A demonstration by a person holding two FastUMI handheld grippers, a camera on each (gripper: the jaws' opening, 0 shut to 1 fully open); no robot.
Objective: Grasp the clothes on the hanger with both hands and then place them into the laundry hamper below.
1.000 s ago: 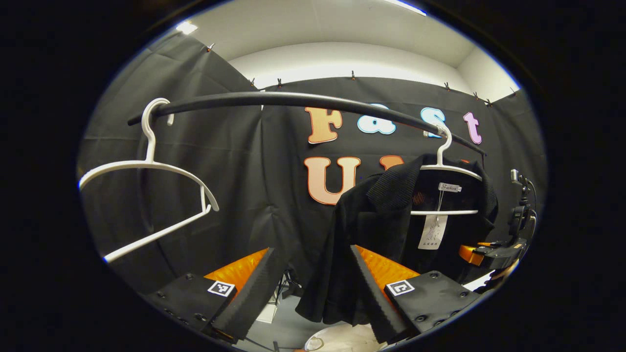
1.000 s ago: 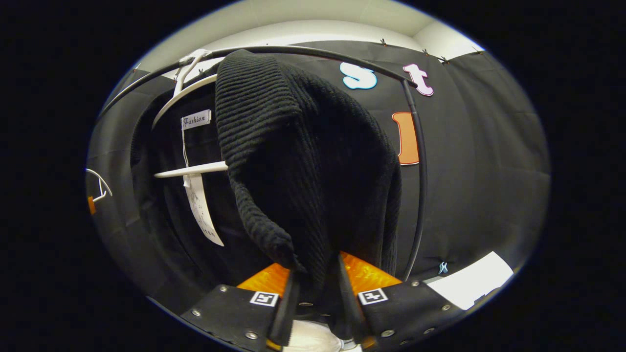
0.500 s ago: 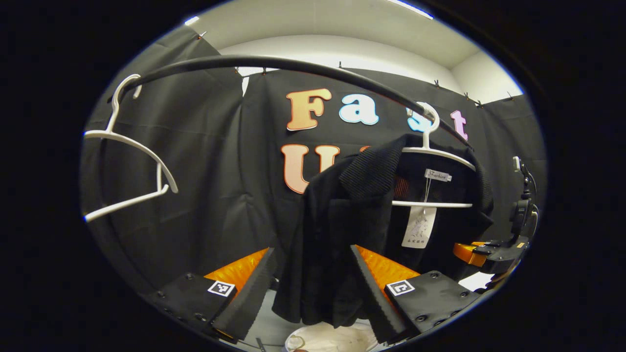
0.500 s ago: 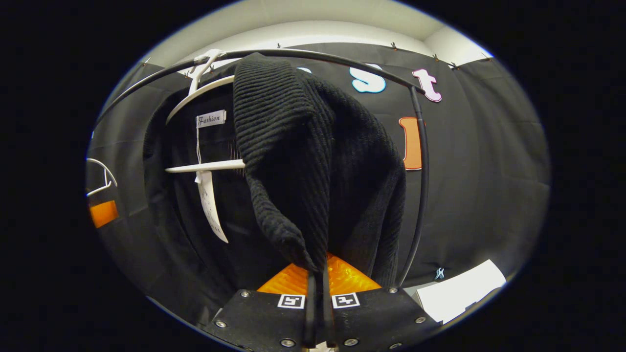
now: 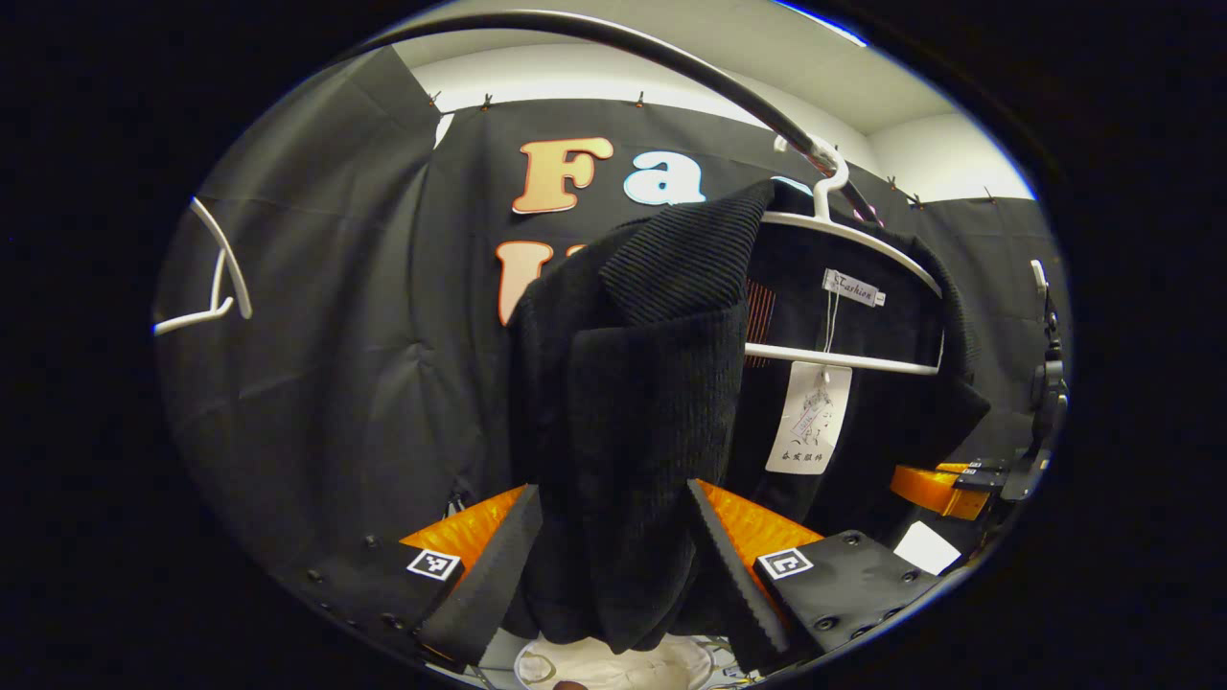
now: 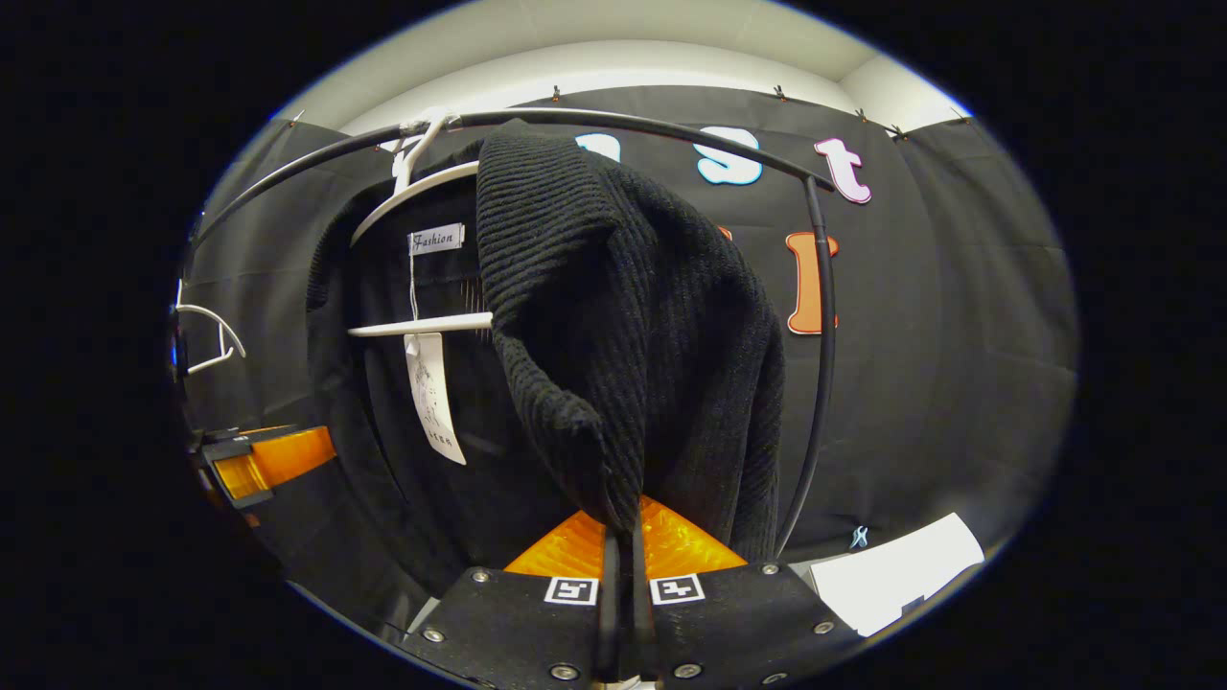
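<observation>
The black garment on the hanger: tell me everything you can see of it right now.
The black garment is a ribbed knit with a wide collar, draped over a white hanger on the black rail. A neck label and a paper tag hang inside. The right gripper is shut on its front edge; the open left gripper straddles the other front panel.

Black garment (image 5: 623, 402) hangs between left gripper (image 5: 613, 565) fingers; contact not discernible. Hamper (image 5: 613, 663) mostly hidden below garment, cut by edge. Hang tag (image 5: 808, 418) print too small.
</observation>
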